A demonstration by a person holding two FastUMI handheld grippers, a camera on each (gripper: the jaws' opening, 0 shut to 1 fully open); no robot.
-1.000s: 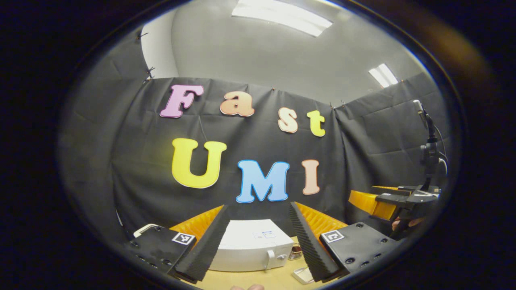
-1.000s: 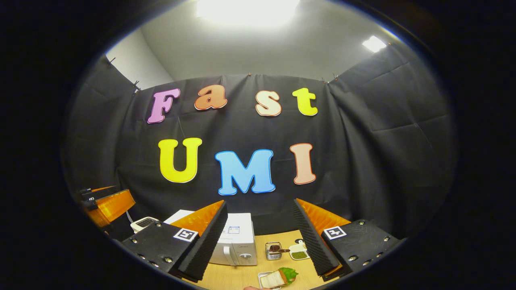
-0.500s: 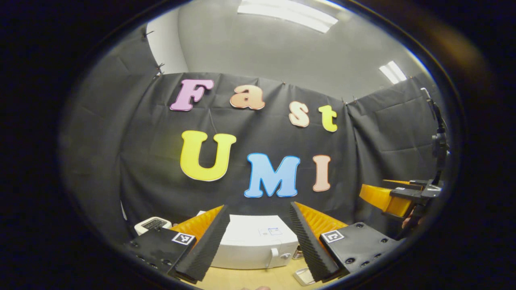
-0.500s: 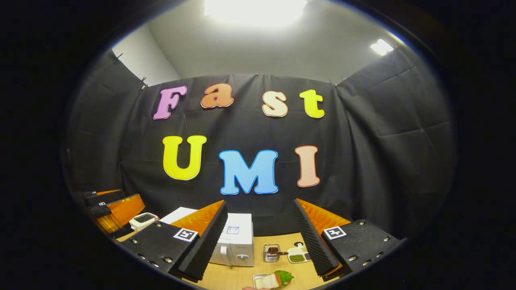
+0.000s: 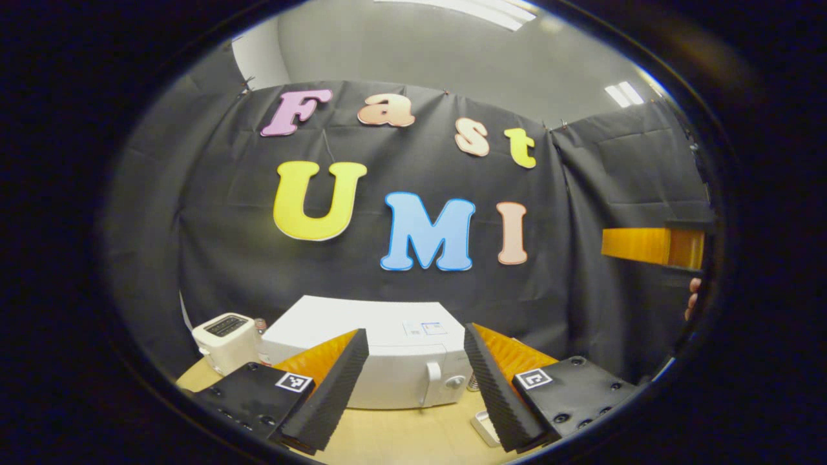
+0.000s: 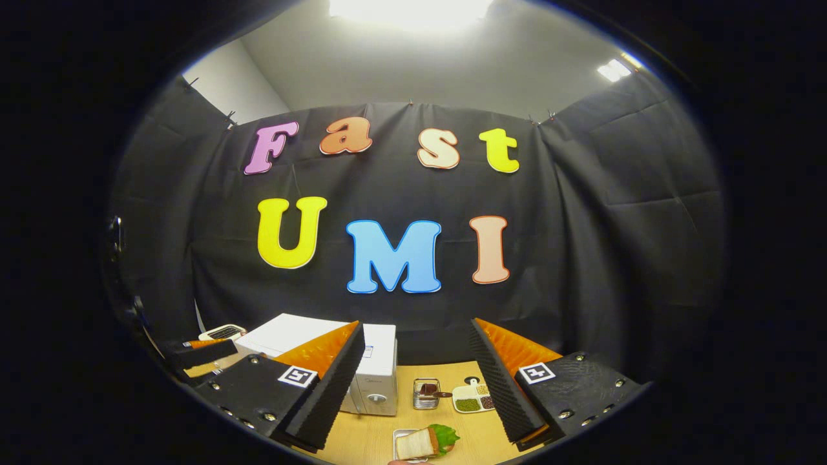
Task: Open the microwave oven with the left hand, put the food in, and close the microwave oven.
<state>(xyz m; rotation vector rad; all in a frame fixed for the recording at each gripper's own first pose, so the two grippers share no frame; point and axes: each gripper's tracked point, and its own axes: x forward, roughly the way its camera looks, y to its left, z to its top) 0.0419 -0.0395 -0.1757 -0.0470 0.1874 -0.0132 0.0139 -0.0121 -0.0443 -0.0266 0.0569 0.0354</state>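
White microwave (image 5: 381,368) stands closed on the wooden table (image 5: 400,439), facing the left gripper (image 5: 413,387), fingers spread. Right of it lies the sandwich (image 6: 426,442) (on a tray) before the right gripper (image 6: 413,387), also spread.

overhead ceiling lights (image 6: 407,8) | glare | sharp | fisheye-warped edges

The left tool (image 5: 417,381) hung above the wooden surface (image 5: 400,436) with its two fingers spread wide and nothing between them. Straight ahead, framed in that gap, stood the white microwave oven (image 5: 381,361), door closed, its handle (image 5: 431,381) and knob (image 5: 457,381) toward the tool's right finger. Beyond the left finger sat a cream toaster (image 5: 226,342). Just inside the right finger lay a small tray (image 5: 484,427). Far off to the right, higher up, the right tool (image 5: 649,247) showed with fingertips (image 5: 691,300) of a hand below it.
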